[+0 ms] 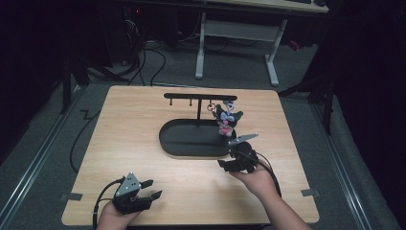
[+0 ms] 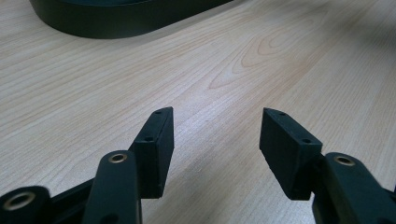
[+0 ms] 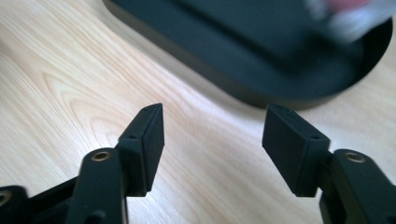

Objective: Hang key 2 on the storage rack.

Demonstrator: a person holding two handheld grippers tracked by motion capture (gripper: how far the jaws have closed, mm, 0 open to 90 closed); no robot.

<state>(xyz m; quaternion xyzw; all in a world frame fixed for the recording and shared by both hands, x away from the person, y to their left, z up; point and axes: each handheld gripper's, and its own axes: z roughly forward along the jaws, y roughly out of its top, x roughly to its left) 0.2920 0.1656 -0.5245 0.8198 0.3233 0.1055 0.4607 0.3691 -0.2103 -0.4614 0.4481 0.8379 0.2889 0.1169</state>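
stand [image 1: 198, 97], one plush keychain [image 1: 225, 119], two hand-held grippers [image 1: 152, 189]

The light wooden table [image 1: 143, 143] with rounded corners stands on a grey carpeted floor [image 1: 43, 139]. Metal rails [image 1: 33, 163] run along the floor on both sides of it. Small grey tape tabs [image 1: 71, 196] stick out from its near corners. Black cables [image 1: 143, 62] trail over the floor behind it. Farther back stands a white-legged desk frame [image 1: 239, 33] with a pale wooden top. The surrounding room is dark.
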